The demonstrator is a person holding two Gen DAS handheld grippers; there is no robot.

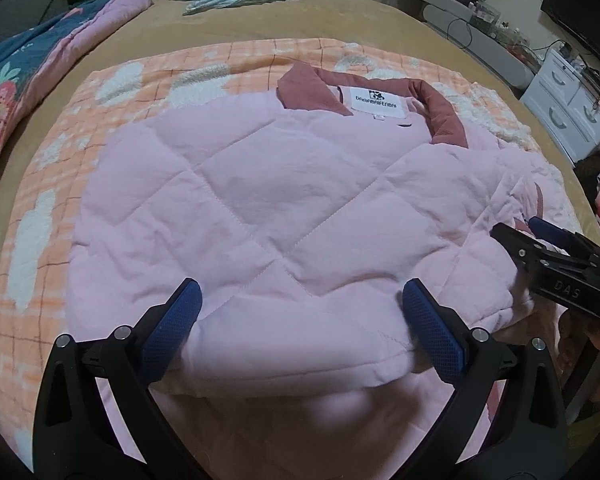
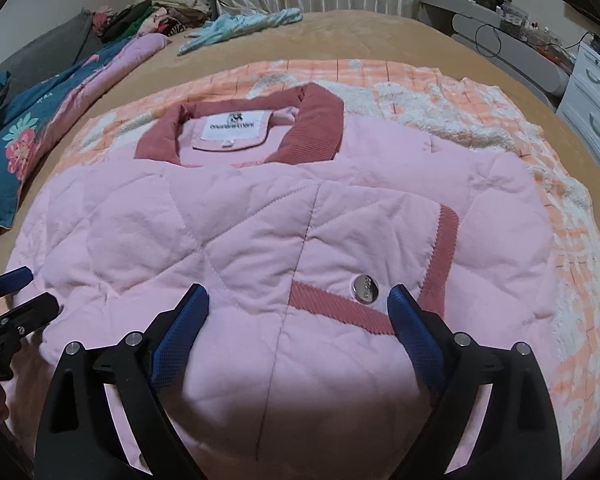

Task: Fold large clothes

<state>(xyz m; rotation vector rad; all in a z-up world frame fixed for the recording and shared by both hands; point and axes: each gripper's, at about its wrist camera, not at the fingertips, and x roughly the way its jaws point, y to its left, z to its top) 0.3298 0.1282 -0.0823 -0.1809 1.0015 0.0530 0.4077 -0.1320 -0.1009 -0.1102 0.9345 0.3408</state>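
Looking down the left wrist view first, the left gripper (image 1: 302,316) had its jaws spread wide over the near hem of the pink quilted jacket (image 1: 236,200), blue pads either side of the padded edge but not pinching anything as far as I could see. That jacket was lying flat on the orange checked blanket (image 1: 52,184) on the bed, dark pink collar (image 1: 440,116) at the far end, so its long axis ran straight away from the jaws. Off to the right edge you could catch the right gripper (image 1: 540,240) poking in over the folded-in sleeve side. Switching to the right wrist view, the right gripper (image 2: 298,312) was also gaping about as wide as it goes, holding nothing, hanging over the near edge with the snap button (image 2: 365,289) and a corduroy trim strip (image 2: 340,308) between its pads. The left gripper (image 2: 16,292) showed at the left edge. Both hands looked equally close to the hem, so I'd guess the next fold goes hem-to-collar.
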